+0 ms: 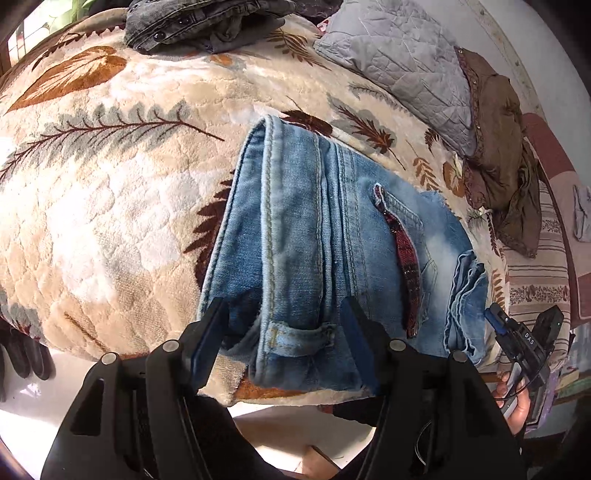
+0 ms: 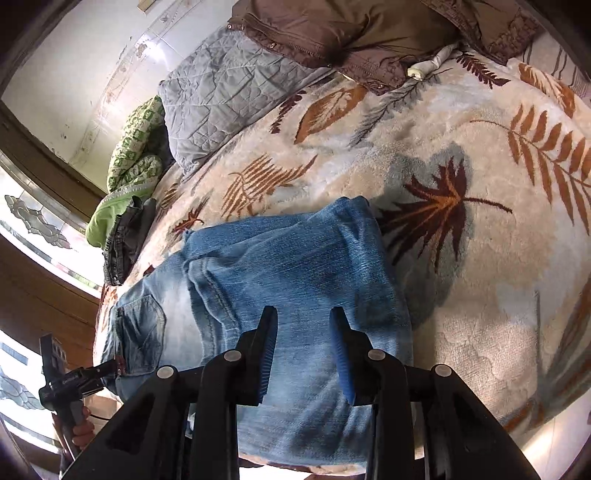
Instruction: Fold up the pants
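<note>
Light blue jeans (image 1: 295, 240) lie folded on a cream leaf-patterned blanket (image 1: 110, 184), close to the bed's near edge. In the left wrist view the waistband with a belt loop runs between the fingers of my left gripper (image 1: 282, 332). That gripper stands open, and its blue pads sit either side of the denim without pressing it. My right gripper (image 2: 303, 347) is open above the folded leg end of the jeans (image 2: 295, 266), with nothing clamped. Each gripper shows in the other's view: the right gripper (image 1: 524, 339) at the far right, the left gripper (image 2: 74, 380) by the pocket.
A grey quilted pillow (image 1: 399, 66) and a brown garment (image 1: 498, 147) lie at the head of the bed. Dark grey denim clothing (image 1: 192, 22) is piled at the far edge. A green patterned cloth (image 2: 136, 147) sits by the window. The blanket's edge drops off just below the jeans.
</note>
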A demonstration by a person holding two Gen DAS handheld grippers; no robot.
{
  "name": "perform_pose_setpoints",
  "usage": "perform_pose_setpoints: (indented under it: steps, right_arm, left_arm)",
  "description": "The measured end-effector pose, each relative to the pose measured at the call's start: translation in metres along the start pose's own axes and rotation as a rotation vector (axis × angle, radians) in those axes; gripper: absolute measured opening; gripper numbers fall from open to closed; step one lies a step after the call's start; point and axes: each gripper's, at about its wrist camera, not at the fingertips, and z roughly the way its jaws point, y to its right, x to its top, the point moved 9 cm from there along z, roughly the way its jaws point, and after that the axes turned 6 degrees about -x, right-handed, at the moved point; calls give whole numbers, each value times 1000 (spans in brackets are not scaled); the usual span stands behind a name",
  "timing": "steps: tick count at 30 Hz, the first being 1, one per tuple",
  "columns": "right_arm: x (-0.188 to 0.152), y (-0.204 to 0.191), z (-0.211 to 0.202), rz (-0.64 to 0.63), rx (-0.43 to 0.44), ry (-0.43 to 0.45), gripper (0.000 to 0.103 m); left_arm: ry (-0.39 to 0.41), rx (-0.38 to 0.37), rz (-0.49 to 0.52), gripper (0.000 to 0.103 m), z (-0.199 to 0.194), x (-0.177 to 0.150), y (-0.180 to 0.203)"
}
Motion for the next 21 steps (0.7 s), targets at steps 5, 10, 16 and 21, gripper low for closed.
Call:
perform_pose_setpoints:
  steps: [5, 10, 16, 21]
  right_arm:
    - [-11, -76, -5, -211, 39, 25, 55]
    - [-63, -188, 18, -538, 115, -14, 55]
    - [-137, -293, 43, -863, 131, 28, 57]
    - [-184, -332, 70, -1086, 42, 111, 68]
  left_arm:
    - [10, -88, -139, 62, -12, 6, -28]
    - [-6, -137, -205, 62, -9, 21, -44]
    - [-64, -200, -197, 62, 4, 42, -47]
    - [-145, -275, -173, 62, 11, 57, -43]
